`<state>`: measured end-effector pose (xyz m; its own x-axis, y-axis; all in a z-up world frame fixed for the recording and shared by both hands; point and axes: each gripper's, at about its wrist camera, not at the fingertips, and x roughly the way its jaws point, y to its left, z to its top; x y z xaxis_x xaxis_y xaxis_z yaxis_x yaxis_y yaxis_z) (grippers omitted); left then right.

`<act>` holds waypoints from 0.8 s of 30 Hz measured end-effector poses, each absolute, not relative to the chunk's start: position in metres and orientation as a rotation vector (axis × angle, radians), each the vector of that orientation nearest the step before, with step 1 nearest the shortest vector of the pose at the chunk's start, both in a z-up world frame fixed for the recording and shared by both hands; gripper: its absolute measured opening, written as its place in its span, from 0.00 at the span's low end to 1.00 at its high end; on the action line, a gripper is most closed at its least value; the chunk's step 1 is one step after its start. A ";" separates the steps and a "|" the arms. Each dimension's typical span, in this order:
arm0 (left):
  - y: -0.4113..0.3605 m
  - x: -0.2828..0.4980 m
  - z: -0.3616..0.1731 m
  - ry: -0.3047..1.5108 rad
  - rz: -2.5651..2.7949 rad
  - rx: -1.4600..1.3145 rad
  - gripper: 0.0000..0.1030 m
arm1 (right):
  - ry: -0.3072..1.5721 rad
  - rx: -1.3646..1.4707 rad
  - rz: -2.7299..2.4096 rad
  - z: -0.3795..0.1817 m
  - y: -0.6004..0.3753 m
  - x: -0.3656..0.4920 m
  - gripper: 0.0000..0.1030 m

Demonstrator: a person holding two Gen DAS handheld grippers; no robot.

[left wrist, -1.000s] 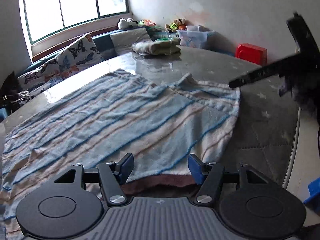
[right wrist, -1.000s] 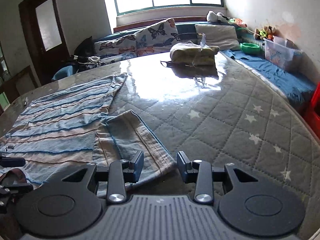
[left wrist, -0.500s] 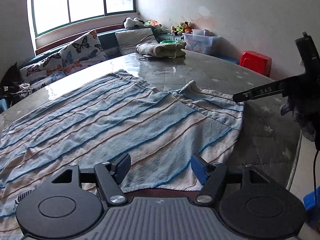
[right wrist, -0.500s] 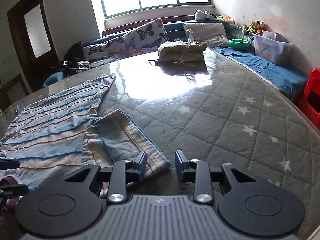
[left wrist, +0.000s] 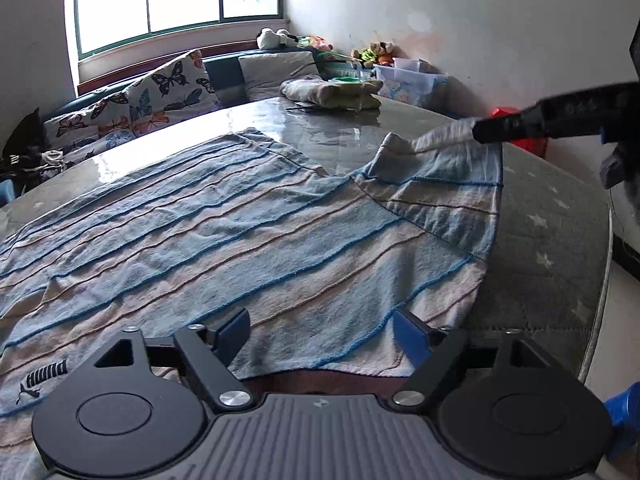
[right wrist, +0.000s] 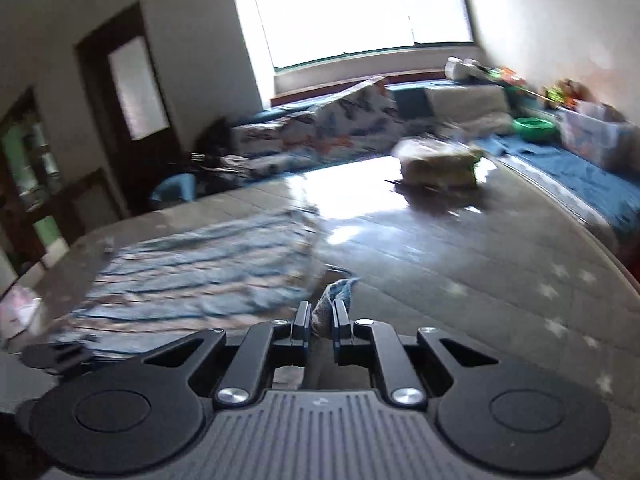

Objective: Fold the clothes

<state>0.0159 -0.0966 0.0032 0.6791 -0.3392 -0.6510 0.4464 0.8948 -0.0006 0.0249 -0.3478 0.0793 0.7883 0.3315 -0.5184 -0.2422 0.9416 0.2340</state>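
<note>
At lower centre the right gripper (right wrist: 322, 316) pinches a fold of the striped garment (right wrist: 200, 280), which spreads blurred toward the left

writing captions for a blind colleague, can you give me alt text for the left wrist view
The open left gripper hovers over the near edge of a blue and beige striped shirt spread flat on a grey quilted table. At the right, the right gripper lifts the shirt's sleeve. A folded pile of clothes lies at the far side, under a window.
</note>
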 end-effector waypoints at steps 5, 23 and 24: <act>-0.086 0.011 0.009 0.672 -0.429 0.138 0.88 | 0.586 0.134 0.435 0.088 -0.311 0.027 0.09; -0.075 0.017 0.012 0.662 -0.382 0.119 0.90 | 0.700 0.009 0.499 0.060 -0.261 0.065 0.13; -0.077 0.019 0.012 0.662 -0.381 0.122 0.90 | 0.705 -0.009 0.477 0.058 -0.263 0.072 0.14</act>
<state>0.0192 -0.0767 0.0124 0.7224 -0.3058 -0.6202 0.3825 0.9239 -0.0100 0.0723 -0.2634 0.0576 0.6595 0.4181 -0.6247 -0.4243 0.8930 0.1498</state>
